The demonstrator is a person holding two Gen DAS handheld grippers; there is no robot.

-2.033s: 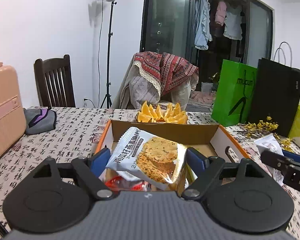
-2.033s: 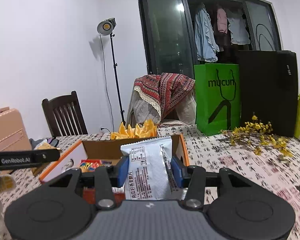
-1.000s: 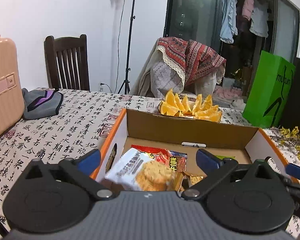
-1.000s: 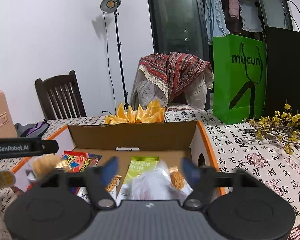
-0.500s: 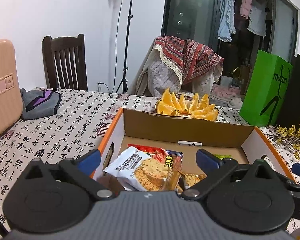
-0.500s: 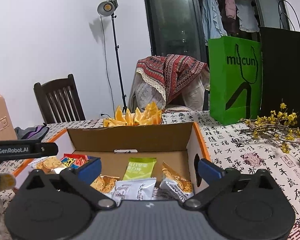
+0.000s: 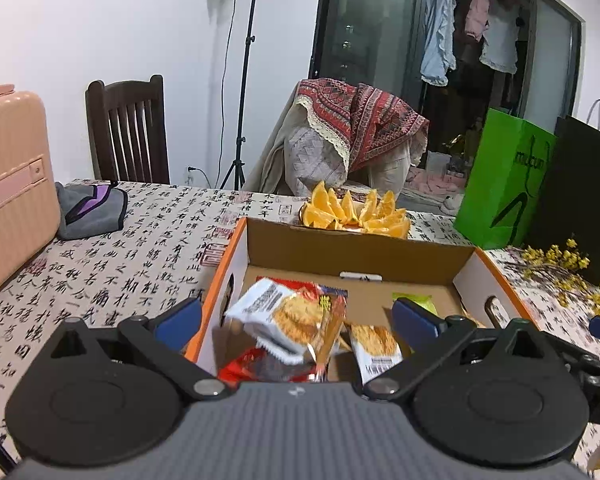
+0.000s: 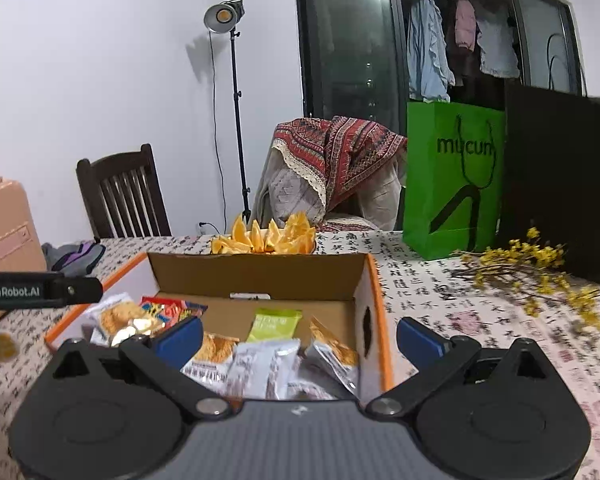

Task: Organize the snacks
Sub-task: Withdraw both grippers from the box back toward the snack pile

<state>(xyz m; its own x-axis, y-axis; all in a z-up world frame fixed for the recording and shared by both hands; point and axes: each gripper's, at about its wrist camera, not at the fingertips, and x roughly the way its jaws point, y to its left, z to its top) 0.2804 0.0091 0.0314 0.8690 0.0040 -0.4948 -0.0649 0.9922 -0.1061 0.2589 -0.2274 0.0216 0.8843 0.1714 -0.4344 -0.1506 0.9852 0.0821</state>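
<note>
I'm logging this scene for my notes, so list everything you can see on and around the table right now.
cardboard box: one, brown inside with orange edges, centre of the table
snack packets: several, white, red and green, lying in the box
orange wedges: one plateful, orange, behind the box
tablecloth: one, white with black calligraphy
grey pouch: one, grey and purple, left on the table
pink suitcase: one, far left
yellow flower sprig: one, right on the table
green bag: one, right rear
black bag: one, beside the green bag
wooden chair: one, dark
draped chair: one, red patterned throw
light stand: one, black
left gripper: open, empty
right gripper: open, empty
</note>
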